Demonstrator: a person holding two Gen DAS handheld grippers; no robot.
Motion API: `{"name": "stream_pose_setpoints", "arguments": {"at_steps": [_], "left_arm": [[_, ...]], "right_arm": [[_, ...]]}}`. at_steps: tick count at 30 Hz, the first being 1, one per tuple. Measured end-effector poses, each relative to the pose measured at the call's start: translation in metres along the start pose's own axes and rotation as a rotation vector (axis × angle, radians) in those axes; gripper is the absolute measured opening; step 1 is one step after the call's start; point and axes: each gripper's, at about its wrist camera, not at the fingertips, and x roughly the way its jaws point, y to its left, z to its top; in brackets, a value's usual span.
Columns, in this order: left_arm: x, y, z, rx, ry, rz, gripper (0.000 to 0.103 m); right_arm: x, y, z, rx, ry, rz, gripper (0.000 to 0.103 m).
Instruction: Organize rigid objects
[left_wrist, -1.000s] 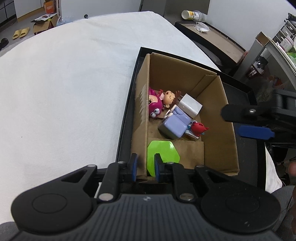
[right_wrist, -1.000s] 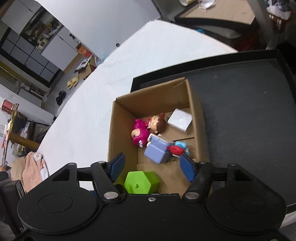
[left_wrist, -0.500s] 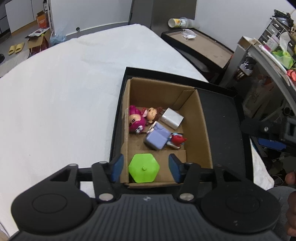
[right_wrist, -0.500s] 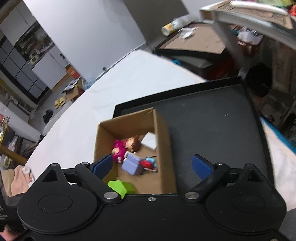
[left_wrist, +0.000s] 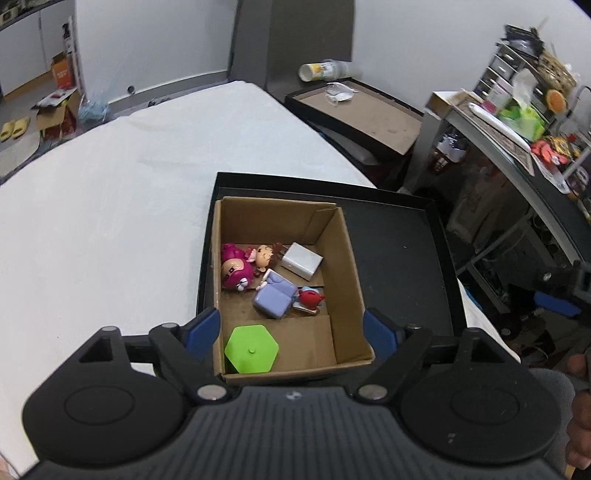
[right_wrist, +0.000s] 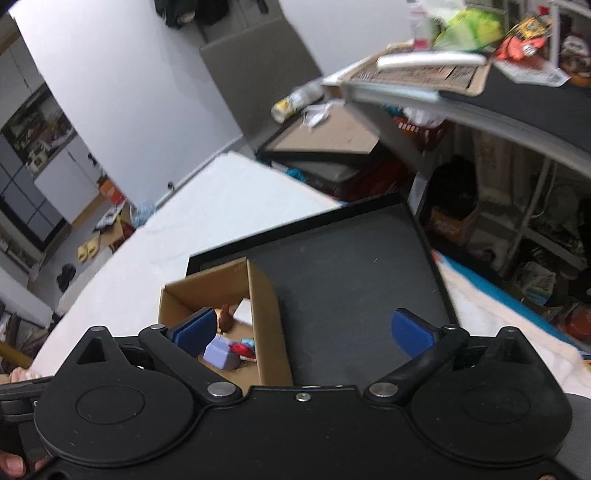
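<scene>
Released green hexagon (left_wrist: 251, 349) now lies in cardboard box (left_wrist: 347, 258) among toys.

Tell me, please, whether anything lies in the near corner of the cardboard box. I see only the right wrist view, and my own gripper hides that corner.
Observer: Yes. In the left wrist view a green block with six sides lies on the floor of the box, in its near left corner. Nothing grips it.
Operator: Is the left gripper open or shut?
Observer: The left gripper is open wide and holds nothing. It hangs over the near end of the box, with its fingertips about as far apart as the box is wide.
</scene>
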Motion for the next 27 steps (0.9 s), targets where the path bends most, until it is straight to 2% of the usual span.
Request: {"name": "stream_pose_setpoints", "arguments": {"at_steps": [4,7,12,17,23,27], "left_arm": [[-0.016,-0.004,-0.001,0.018,-0.024,-0.022,0.084],[-0.035,-0.004,-0.002,0.029,-0.075,0.024,0.087],[-0.064,-0.002,-0.007,0.033,-0.115,0.037,0.090],[-0.088,-0.001,-0.015,0.045,-0.156,0.038,0.094],[-0.110,-0.007,-0.032,0.076,-0.202,0.041,0.097],[-0.122,-0.008,-0.041,0.081,-0.210,0.002,0.097]], "right_arm": [[-0.020,-0.007,-0.001,0.037,-0.029,0.009,0.103],[-0.033,-0.011,-0.003,0.060,-0.036,-0.006,0.103],[-0.055,-0.021,-0.013,0.083,-0.062,-0.032,0.103],[-0.074,-0.023,-0.022,0.062,-0.109,-0.082,0.103],[-0.096,-0.019,-0.029,0.019,-0.129,-0.091,0.103],[-0.109,-0.013,-0.033,-0.013,-0.122,-0.081,0.103]]}}
